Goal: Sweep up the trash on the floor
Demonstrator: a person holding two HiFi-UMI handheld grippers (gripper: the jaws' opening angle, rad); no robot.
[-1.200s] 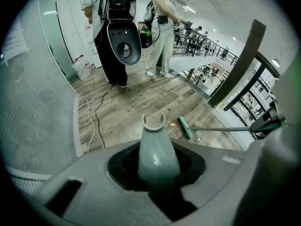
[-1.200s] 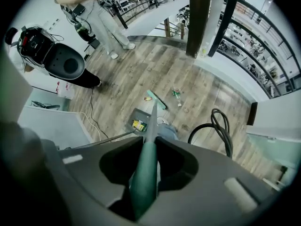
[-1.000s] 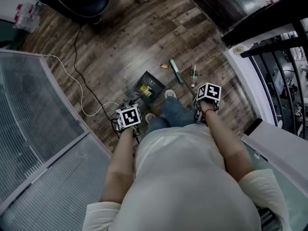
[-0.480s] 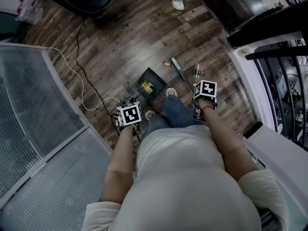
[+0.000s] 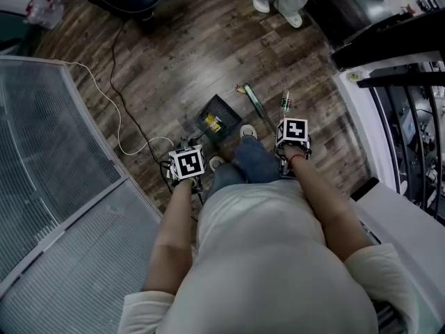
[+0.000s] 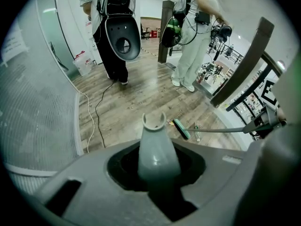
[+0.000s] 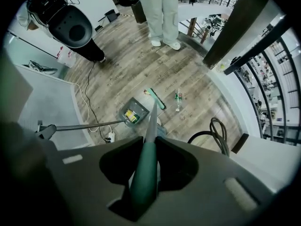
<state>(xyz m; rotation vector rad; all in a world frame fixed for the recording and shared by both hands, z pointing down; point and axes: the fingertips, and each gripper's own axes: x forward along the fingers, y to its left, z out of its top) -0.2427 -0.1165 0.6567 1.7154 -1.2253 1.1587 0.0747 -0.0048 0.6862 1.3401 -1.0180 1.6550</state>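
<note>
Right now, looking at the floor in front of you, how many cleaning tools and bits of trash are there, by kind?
broom: 1
dustpan: 1
bottle: 1
small wrapper, loose by the broom head: 1
yellow scrap, already in the dustpan: 1
Total: 5 (2 tools, 3 bits of trash)

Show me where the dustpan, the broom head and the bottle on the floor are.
dustpan [image 5: 226,113]: head view, bare dark part of its tray.
broom head [image 5: 253,100]: head view, middle of the green head.
bottle [image 5: 284,104]: head view, on its body.
</note>
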